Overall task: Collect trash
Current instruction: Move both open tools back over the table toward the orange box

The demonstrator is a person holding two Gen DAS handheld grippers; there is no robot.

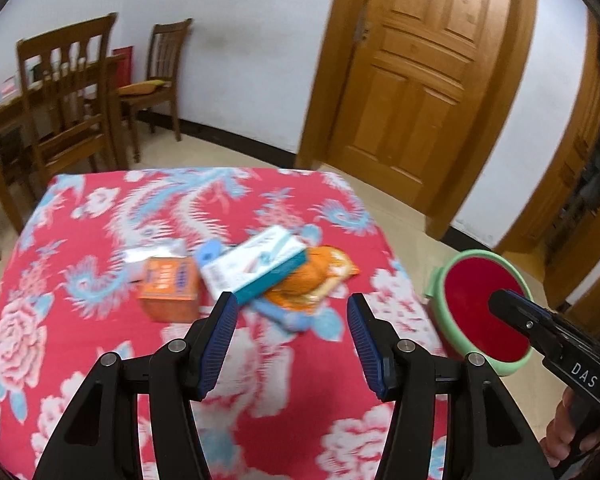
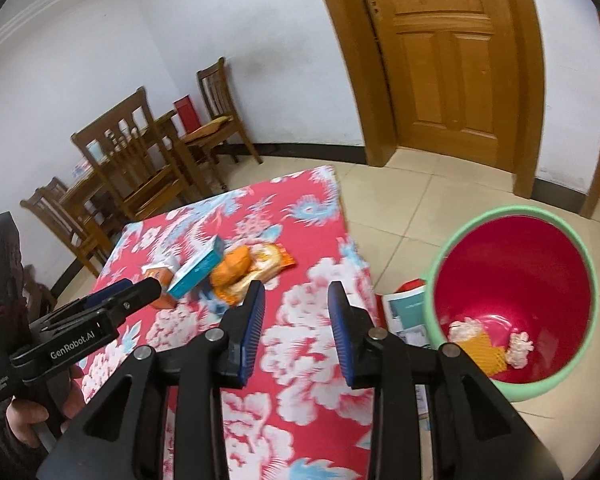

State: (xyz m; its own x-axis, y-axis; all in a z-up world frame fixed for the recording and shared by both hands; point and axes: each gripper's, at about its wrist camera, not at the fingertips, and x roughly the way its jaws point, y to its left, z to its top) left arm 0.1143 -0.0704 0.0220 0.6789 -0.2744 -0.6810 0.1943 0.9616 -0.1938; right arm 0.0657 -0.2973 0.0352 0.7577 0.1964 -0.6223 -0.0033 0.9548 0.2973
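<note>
On the red flowered tablecloth (image 1: 100, 320) lies a heap of trash: an orange box (image 1: 168, 290), a white and teal box (image 1: 256, 264) and an orange snack wrapper (image 1: 320, 276). They also show in the right wrist view: the orange box (image 2: 162, 276), the teal box (image 2: 198, 270), the wrapper (image 2: 252, 268). My left gripper (image 1: 292, 308) is open and empty, just short of the heap. My right gripper (image 2: 296, 296) is open and empty above the table's right part. The green bin with a red inside (image 2: 512, 272) stands on the floor to the right and holds crumpled paper and an orange piece.
The bin also shows in the left wrist view (image 1: 480, 308), with the right gripper's body (image 1: 548, 336) in front of it. Booklets (image 2: 404, 316) lie on the floor by the bin. Wooden chairs (image 1: 68, 100) and a dining table stand behind. A wooden door (image 1: 420, 80) is at the back.
</note>
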